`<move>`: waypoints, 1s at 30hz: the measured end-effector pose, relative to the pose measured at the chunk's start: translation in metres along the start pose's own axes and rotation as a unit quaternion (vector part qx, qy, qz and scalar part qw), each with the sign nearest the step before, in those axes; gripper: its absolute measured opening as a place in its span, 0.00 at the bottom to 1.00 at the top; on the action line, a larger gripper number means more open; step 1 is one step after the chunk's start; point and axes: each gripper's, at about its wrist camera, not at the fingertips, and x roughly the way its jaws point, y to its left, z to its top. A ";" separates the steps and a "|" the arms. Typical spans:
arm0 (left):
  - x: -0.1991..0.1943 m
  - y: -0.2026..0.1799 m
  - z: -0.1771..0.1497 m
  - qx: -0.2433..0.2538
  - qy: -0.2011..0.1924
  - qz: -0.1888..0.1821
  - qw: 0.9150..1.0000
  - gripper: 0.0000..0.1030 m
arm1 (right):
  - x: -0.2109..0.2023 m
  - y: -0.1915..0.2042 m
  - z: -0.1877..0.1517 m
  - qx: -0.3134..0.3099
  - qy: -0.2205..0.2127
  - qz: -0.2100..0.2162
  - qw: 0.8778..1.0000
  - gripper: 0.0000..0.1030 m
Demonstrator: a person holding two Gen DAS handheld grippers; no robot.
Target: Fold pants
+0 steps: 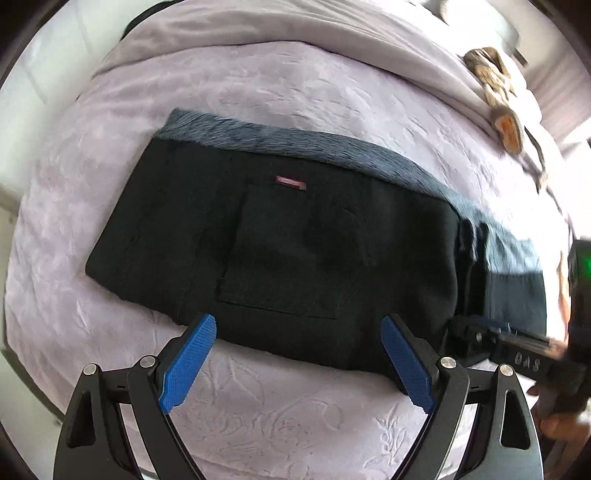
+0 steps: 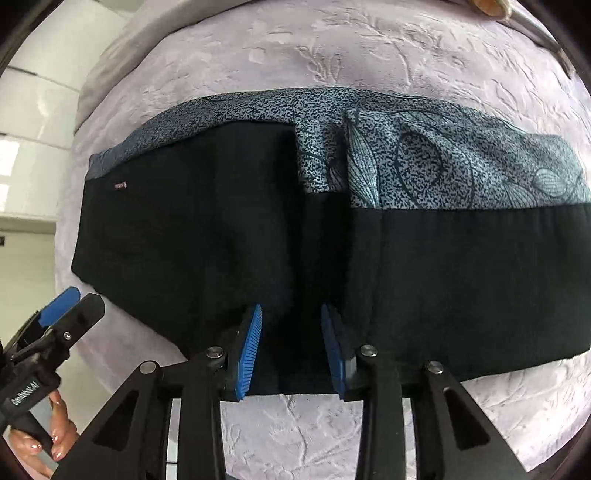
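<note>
Black pants (image 1: 280,240) with a small red tag lie folded lengthwise on a lilac bedspread, over a blue-grey patterned cloth (image 1: 295,142). My left gripper (image 1: 295,362) is open, hovering just short of the pants' near edge. In the right wrist view the pants (image 2: 461,280) stretch across the frame, with the patterned cloth (image 2: 443,162) behind. My right gripper (image 2: 291,347) is part open, its blue pads (image 2: 249,350) straddling a fold at the near edge, not closed on it. It also shows at the right of the left wrist view (image 1: 480,334).
The embossed lilac bedspread (image 1: 277,417) covers the bed. A folded grey blanket (image 1: 295,26) and a tan toy (image 1: 495,81) lie at the far side. White walls and floor are to the left (image 2: 29,184). The left gripper shows at lower left (image 2: 55,310).
</note>
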 end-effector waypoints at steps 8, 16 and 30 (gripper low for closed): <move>-0.003 0.076 0.002 -0.089 -0.013 -0.002 0.996 0.89 | 0.005 0.017 -0.001 -0.028 0.007 -0.009 1.000 0.46; -0.009 0.060 0.038 -0.004 -0.071 0.064 0.995 0.89 | 0.015 0.033 0.001 -0.043 0.011 -0.025 0.999 0.50; 0.070 0.060 0.115 -0.029 -0.065 0.145 0.987 0.92 | -0.013 0.072 0.006 -0.075 -0.024 -0.032 0.996 0.50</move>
